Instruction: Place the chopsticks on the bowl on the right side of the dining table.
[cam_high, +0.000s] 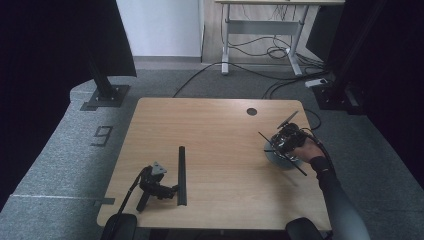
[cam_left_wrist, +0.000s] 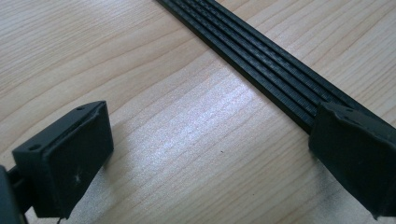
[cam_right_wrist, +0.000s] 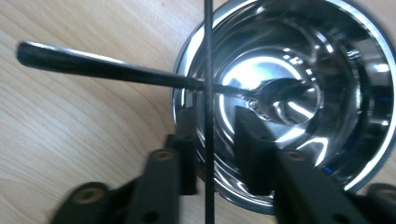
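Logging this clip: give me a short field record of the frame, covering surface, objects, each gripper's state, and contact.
surface: wooden table
objects: black ribbed strip; steel bowl; spoon resting in the bowl; thin black rod
left gripper: open, lying on the table beside the strip, no hand on it
right gripper: held by a hand over the bowl, jaws either side of the rod; grip unclear

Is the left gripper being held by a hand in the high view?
No: the left gripper lies by itself on the table beside the black ribbed strip, with no hand on it.
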